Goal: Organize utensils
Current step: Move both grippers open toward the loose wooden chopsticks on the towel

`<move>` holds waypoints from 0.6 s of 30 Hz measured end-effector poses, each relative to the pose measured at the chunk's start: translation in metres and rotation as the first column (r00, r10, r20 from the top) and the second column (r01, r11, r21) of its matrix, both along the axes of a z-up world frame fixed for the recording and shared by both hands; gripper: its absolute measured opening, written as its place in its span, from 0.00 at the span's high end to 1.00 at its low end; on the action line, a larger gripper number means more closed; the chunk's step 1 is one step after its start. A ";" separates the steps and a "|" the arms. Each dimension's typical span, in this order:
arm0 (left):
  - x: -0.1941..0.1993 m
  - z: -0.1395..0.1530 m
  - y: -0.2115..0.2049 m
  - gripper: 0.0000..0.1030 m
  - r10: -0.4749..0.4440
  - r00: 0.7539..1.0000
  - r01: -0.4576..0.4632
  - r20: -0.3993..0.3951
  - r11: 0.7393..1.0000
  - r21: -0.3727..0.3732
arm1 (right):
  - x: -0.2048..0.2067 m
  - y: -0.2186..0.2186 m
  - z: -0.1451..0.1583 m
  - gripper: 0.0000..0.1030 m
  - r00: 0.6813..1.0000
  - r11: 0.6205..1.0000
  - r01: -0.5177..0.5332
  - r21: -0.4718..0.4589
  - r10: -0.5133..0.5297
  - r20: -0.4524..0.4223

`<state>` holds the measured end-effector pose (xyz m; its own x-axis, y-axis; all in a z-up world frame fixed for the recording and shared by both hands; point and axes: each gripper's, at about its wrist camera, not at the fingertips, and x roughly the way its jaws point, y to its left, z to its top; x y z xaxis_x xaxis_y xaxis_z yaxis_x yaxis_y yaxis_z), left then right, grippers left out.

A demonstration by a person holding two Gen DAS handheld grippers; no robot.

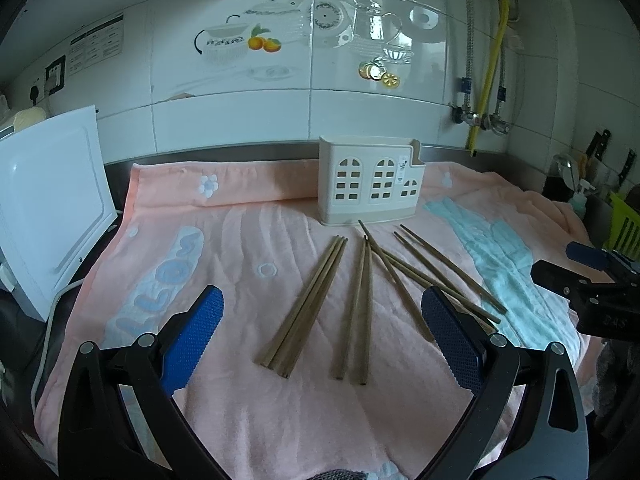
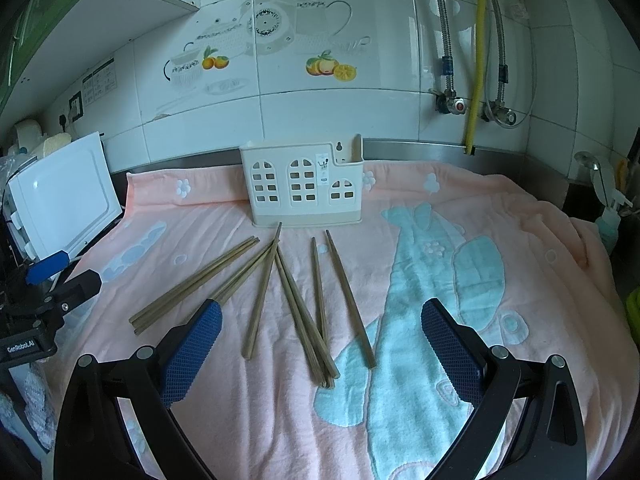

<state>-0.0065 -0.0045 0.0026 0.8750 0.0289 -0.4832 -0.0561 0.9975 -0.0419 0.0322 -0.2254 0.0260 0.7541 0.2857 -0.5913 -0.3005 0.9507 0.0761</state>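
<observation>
Two wrist views share one pink terry towel with pale blue patterns, spread over the counter. At ten o'clock on it sits a white glossy appliance. At twelve o'clock stands a cream plastic utensil holder with arched window cut-outs, upright near the tiled wall. Loose brown wooden chopsticks lie fanned on the towel just in front of it. Only the right view shows the holder's keyhole slot; only the left view shows a green rack at three o'clock. The left gripper and right gripper hover above the chopsticks, fingers spread wide, holding nothing.
</observation>
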 end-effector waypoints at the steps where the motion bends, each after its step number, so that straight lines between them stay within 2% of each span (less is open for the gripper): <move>1: 0.000 0.000 0.001 0.05 0.002 1.000 -0.002 0.000 1.000 0.000 | 0.000 0.000 -0.001 0.06 1.000 1.000 0.001 0.001 -0.001 -0.001; 15: 0.002 -0.005 0.019 0.05 0.043 0.999 -0.043 -0.020 0.999 -0.012 | 0.005 0.012 -0.009 0.08 0.999 0.999 -0.032 -0.009 0.032 -0.029; 18: 0.002 -0.006 0.028 0.05 0.061 0.998 -0.061 -0.024 0.998 -0.018 | 0.006 0.020 -0.014 0.12 0.998 0.999 -0.051 -0.016 0.051 -0.027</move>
<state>-0.0044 0.0233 -0.0036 0.8605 0.0726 -0.5043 -0.1178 0.9913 -0.0583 0.0387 -0.2057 0.0122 0.7228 0.3136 -0.6158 -0.3469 0.9353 0.0691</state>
